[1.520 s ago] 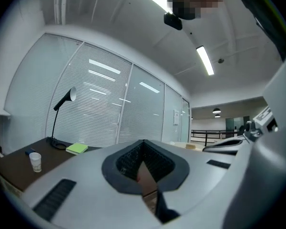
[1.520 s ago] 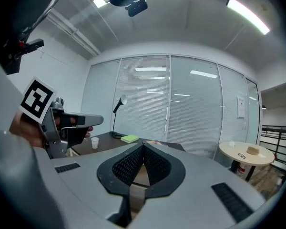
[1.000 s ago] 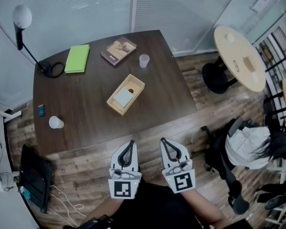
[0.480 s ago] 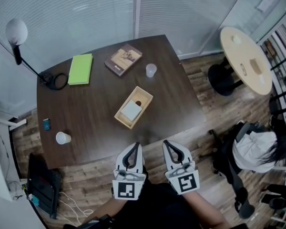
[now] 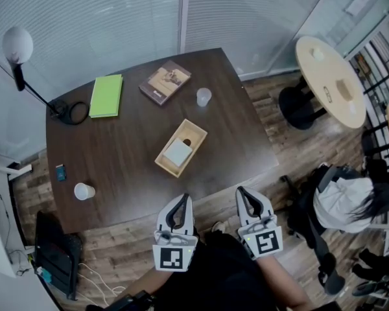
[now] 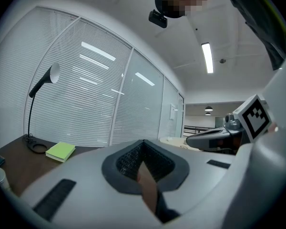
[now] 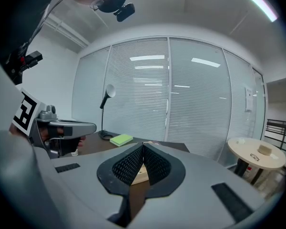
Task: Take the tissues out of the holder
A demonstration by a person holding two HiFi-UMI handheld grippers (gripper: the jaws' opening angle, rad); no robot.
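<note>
The approach has barely begun: left tongs [image 5: 179,198] and right tongs [image 5: 245,190] hang closed and empty off the surface's [image 5: 117,148] near edge, so next they must reach in and open over the tissues [image 5: 178,152] in the holder [image 5: 196,135].

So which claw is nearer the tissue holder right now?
Left. The left claw is just short of the tissue holder, at the near edge of the table. The right claw is off to the holder's right, farther away. Both are shut and empty.
</note>
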